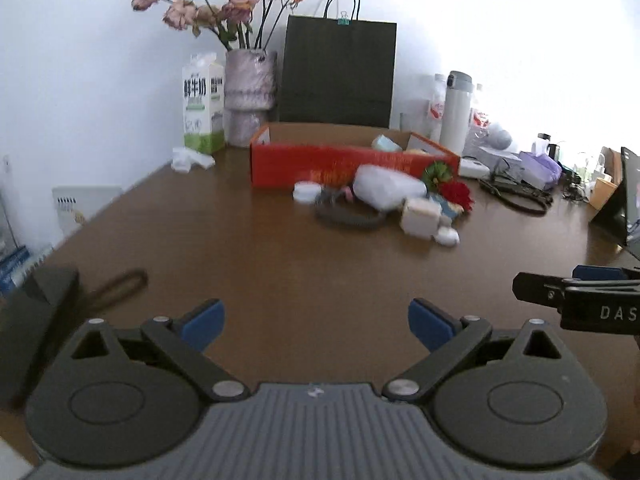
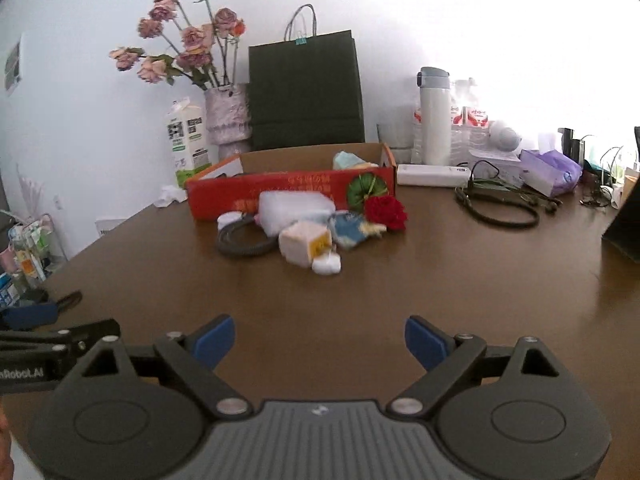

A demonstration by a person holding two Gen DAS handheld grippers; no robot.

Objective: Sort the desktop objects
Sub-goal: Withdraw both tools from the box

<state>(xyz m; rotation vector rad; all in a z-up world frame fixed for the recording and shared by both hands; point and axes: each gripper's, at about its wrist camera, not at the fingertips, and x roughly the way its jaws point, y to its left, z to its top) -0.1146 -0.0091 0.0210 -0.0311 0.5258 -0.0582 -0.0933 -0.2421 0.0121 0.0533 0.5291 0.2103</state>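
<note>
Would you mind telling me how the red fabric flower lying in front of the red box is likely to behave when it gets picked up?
The red fabric flower looks soft and ruffled, so it will probably squash under the pads. It seems light. It touches the blue-patterned item, which may shift.

A red cardboard box, open-topped, is set toward the desk's far edge. Heaped against its near wall are a white pouch, a grey cable loop, a cube-shaped pack and a red flower.
</note>
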